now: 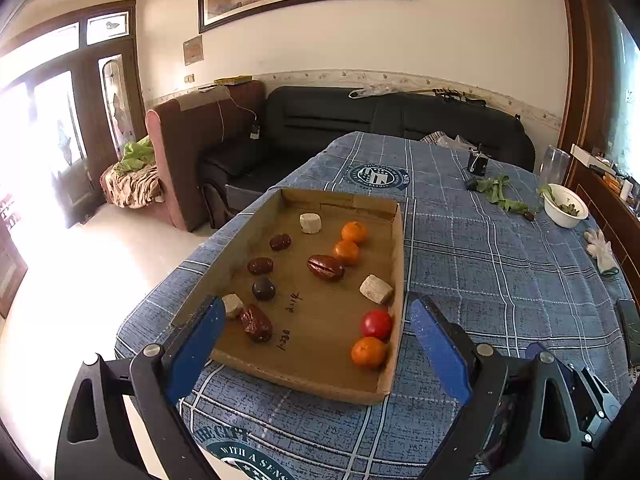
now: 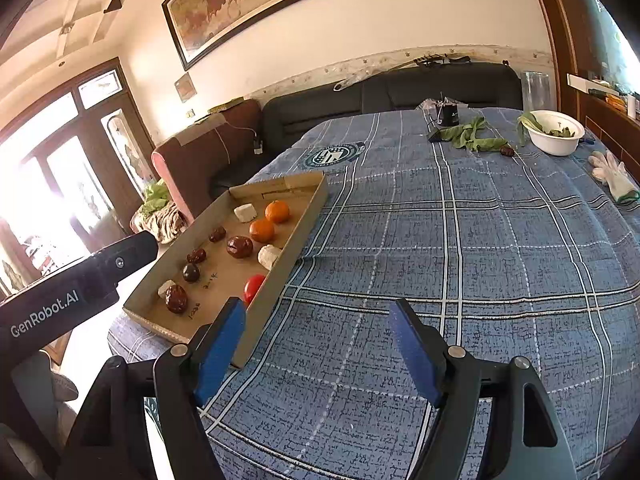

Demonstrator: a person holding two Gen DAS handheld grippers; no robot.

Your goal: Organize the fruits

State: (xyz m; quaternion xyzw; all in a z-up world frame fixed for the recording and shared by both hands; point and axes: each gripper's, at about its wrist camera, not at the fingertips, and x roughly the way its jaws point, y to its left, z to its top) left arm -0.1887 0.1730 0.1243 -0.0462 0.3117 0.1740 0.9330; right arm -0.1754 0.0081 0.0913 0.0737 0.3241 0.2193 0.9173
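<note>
A shallow cardboard tray (image 1: 396,240) lies on the blue plaid cloth; it also shows in the right wrist view (image 2: 308,204). In it lie oranges (image 1: 369,352) (image 1: 355,232), a red tomato (image 1: 376,323), dark red dates (image 1: 325,267) (image 1: 256,322), a dark round fruit (image 1: 263,289) and pale chunks (image 1: 376,289). My left gripper (image 1: 316,344) is open and empty, held above the tray's near end. My right gripper (image 2: 316,344) is open and empty, above bare cloth to the right of the tray.
A white bowl (image 2: 554,132) with greens, loose green leaves (image 2: 474,138), a lone date (image 2: 507,151), a small black device (image 2: 448,116) and a white glove (image 2: 614,178) lie at the far right of the table. A dark sofa (image 1: 392,120) stands behind.
</note>
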